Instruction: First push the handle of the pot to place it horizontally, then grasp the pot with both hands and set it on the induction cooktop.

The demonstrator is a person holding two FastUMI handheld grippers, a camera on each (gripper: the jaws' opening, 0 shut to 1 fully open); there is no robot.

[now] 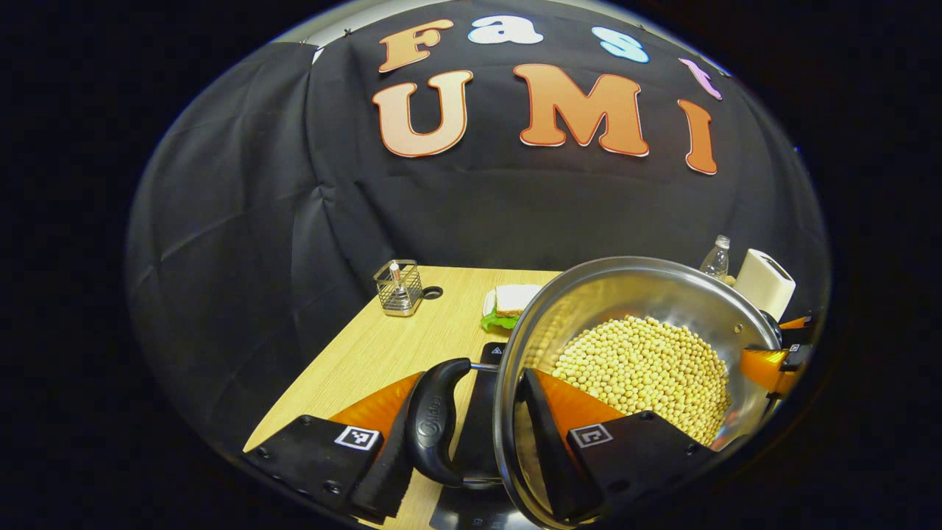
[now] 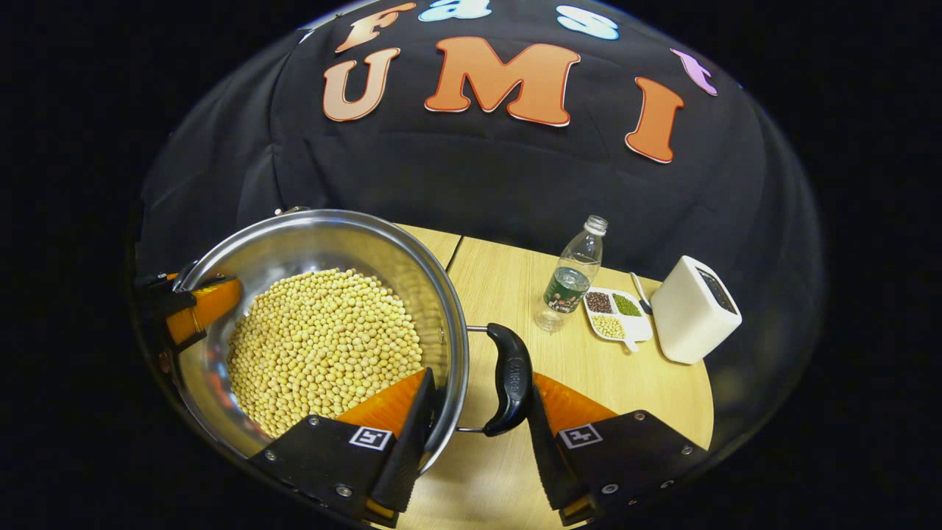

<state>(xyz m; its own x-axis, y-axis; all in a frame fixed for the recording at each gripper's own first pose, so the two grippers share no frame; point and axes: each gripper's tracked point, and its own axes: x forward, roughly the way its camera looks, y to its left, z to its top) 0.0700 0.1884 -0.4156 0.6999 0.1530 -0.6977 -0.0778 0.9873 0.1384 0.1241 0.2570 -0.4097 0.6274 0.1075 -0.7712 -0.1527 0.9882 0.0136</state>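
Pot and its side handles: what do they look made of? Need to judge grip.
Pot: apparently polished stainless steel; the inner wall mirrors the beans. Handle: glossy black, probably moulded plastic, on thin metal rods. Likely slippery.

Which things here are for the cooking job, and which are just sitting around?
For the job: pot of beans, its handles, cooktop, left claw, right claw.

Lying about: bottle, white box, snack tray, sandwich, wire basket.
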